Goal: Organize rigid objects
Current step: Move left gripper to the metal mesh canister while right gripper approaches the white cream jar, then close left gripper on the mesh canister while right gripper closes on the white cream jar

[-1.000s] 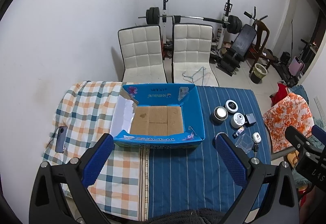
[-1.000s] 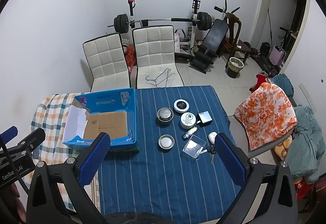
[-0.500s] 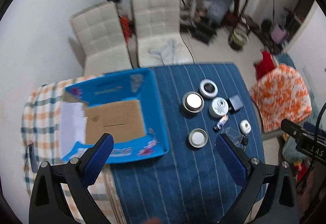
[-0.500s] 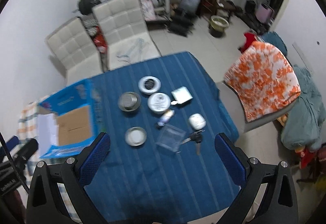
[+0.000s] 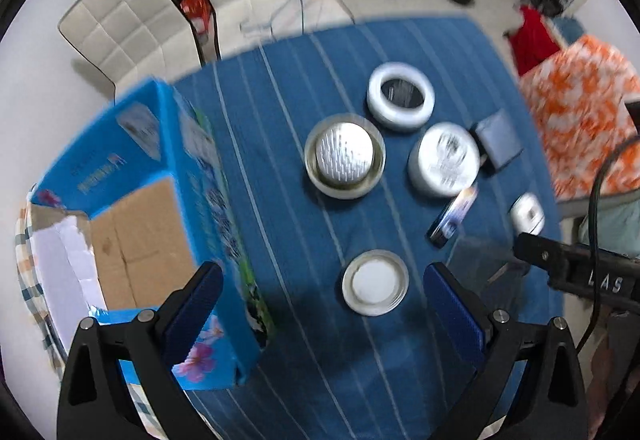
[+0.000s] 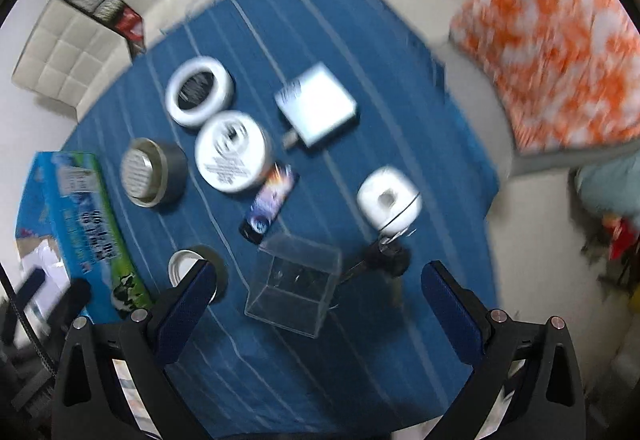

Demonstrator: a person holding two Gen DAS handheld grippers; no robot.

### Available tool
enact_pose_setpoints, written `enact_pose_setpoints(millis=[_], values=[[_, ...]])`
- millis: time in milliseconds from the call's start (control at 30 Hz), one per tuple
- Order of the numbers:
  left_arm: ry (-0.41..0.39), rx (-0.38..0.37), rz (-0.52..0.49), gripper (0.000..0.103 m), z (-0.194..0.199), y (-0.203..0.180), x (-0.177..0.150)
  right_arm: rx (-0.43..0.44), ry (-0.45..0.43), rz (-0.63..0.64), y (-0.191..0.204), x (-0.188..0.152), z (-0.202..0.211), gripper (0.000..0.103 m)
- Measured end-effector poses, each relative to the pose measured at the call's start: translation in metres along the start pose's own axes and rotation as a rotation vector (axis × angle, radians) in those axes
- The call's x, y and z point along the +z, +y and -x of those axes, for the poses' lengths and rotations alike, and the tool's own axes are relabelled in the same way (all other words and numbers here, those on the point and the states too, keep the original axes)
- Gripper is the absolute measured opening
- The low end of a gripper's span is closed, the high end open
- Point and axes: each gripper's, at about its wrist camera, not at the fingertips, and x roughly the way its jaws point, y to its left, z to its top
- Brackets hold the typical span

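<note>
Nine small rigid things lie loose on the blue striped cloth of the counter [image 5: 304, 224], just right of the open blue carton [image 5: 132, 224], which holds none of them yet.

Both claws are spread wide and hold nothing. The left claw [image 5: 322, 300] hangs above the small round tin lid [image 5: 375, 282]; the right claw [image 6: 316, 294] hangs above the clear plastic box [image 6: 294, 286].

Handling, as I judge it: the lid is thin, light and low, so it is best pinched across its rim from straight above. The clear box looks light, slick and easy to crack or squirt out, so take it across two opposite walls with a gentle squeeze. The steel strainer cup [image 5: 345, 156] and the white jar [image 5: 443, 159] are stiff and stout enough to grip across their sides. The white ring-shaped case [image 5: 401, 96] should take a grip on its rim. The small printed tube [image 6: 270, 203] lies flat and may roll.

The left view looks down into the carton, showing its bare cardboard floor and torn white flap, which the right view shows only in part. The right view shows plainly the clear box, the dark key bunch [image 6: 386, 258], the white rounded case [image 6: 389, 199] and the white charger block [image 6: 316, 105]; in the left view the keys are hidden behind the right tool.
</note>
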Motion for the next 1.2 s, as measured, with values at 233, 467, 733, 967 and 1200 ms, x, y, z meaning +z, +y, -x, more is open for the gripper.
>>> enact_pose_setpoints(millis=[233,467,733,967,1200], values=[[0.039,0.074,-0.038,0.103,-0.027,-0.005,0.0,0.048,0.136,-0.108,-0.002,-0.021,-0.071,0.093],[0.007,0.079,-0.031,0.103,-0.028,-0.005,0.014,-0.014,0.128,0.005,0.004,-0.029,-0.078,0.072],[-0.023,0.036,-0.022,0.103,-0.025,-0.007,0.039,-0.024,0.153,0.118,0.005,-0.029,-0.05,0.076],[0.01,-0.002,-0.012,0.103,-0.041,-0.005,0.076,-0.022,0.022,0.05,-0.007,0.02,-0.006,0.08],[0.075,0.031,-0.051,0.103,-0.089,-0.012,0.098,-0.036,0.038,0.162,0.024,0.062,-0.018,0.08]])
